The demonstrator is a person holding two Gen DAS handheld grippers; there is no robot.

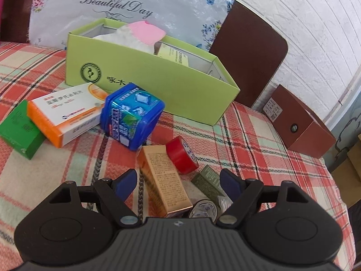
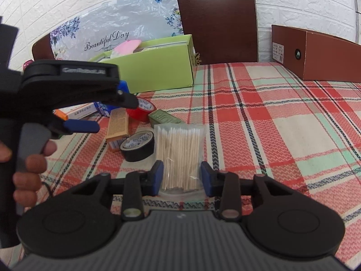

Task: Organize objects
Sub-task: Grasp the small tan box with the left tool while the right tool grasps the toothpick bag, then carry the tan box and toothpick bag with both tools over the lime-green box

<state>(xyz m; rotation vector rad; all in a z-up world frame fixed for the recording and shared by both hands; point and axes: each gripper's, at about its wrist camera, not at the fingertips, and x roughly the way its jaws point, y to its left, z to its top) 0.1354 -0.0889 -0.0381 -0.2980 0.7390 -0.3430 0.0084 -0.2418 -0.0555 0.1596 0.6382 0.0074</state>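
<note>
A green open box (image 1: 144, 83) stands at the back of the plaid bed cover, also in the right wrist view (image 2: 155, 70). My left gripper (image 1: 179, 185) is open above a gold carton (image 1: 164, 180), with red tape (image 1: 181, 155), an olive box (image 1: 208, 183) and black tape (image 1: 204, 209) close by. My right gripper (image 2: 182, 177) is open, its pads on either side of a clear bag of cotton swabs (image 2: 179, 153) lying on the cover; I cannot tell if they touch it. The left gripper shows at the left of the right wrist view (image 2: 90, 113).
A blue tin (image 1: 130, 116), an orange-white carton (image 1: 65, 113) and a green box (image 1: 19, 128) lie left of the gold carton. A brown box (image 2: 315, 54) stands at the far right. A floral pillow (image 1: 126, 6) and brown headboard (image 2: 216, 22) are behind.
</note>
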